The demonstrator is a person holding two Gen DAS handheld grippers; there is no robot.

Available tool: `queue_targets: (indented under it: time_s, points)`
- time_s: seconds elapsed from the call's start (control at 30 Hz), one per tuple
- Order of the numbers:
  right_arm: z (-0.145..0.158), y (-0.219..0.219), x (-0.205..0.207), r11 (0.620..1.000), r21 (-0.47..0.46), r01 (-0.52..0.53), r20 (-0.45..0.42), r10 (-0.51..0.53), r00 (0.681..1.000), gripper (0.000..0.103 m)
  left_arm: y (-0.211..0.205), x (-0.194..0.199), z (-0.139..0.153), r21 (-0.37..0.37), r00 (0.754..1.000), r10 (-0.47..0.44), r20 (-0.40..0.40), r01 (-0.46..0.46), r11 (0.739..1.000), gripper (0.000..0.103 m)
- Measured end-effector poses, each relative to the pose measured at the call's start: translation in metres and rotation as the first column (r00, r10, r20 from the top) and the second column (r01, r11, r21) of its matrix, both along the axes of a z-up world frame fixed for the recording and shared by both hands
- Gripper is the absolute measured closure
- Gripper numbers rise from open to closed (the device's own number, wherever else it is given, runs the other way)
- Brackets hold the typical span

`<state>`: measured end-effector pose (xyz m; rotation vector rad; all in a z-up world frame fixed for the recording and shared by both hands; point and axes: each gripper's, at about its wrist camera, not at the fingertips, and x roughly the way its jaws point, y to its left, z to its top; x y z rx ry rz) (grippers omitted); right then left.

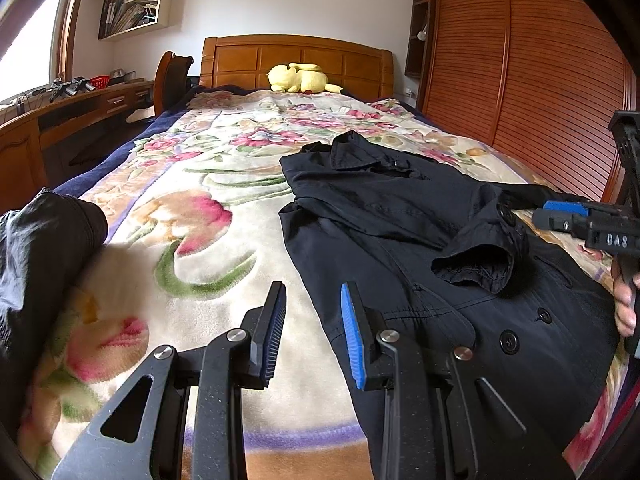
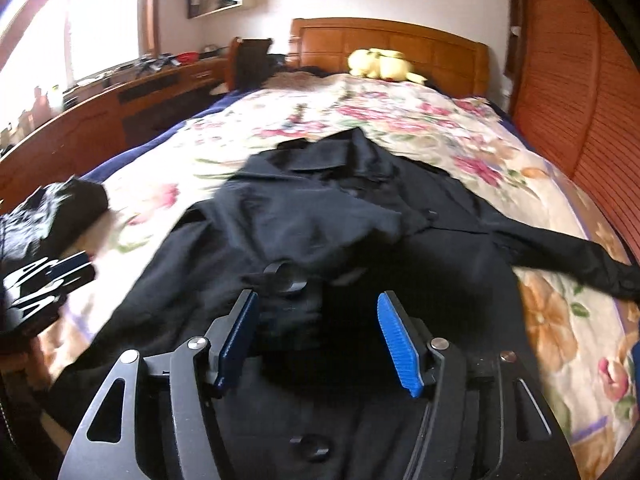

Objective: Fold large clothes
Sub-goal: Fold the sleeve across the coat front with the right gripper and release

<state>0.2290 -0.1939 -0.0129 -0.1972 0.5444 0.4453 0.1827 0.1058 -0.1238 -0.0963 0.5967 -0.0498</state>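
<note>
The black coat lies on the bed. The left gripper is narrow and empty. The right gripper stands wide above the coat, holding nothing.

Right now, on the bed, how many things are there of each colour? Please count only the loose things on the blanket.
Black: 2, the coat spread out and the dark bundle at the bed's left edge.
Yellow: 1, the plush toy by the headboard.
Total: 3
</note>
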Motion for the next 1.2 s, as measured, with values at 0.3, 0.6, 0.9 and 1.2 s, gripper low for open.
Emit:
queue_targets:
  time_s: [0.3, 0.6, 0.9, 1.2]
  points:
    - [-0.026, 0.028, -0.002, 0.997, -0.064, -0.035, -0.04, 0.033, 0.999, 0.038, -0.001, 0.0, 0.0, 0.001, 1.0, 0.0, 0.0, 0.0, 1.0, 0.074]
    - [-0.044, 0.041, 0.022, 0.991, -0.136, 0.013, -0.052, -0.02, 0.998, 0.038, -0.001, 0.0, 0.0, 0.001, 1.0, 0.001, -0.001, -0.001, 1.0, 0.074]
    - [-0.048, 0.04, 0.033, 0.988, -0.147, 0.041, -0.042, -0.048, 0.998, 0.038, -0.001, 0.0, -0.001, 0.002, 1.0, 0.001, -0.001, -0.001, 1.0, 0.074]
    - [-0.039, 0.024, 0.017, 0.99, -0.142, -0.005, -0.014, 0.003, 1.0, 0.092, -0.002, -0.001, 0.0, 0.009, 1.0, -0.006, 0.001, 0.006, 1.0, 0.074]
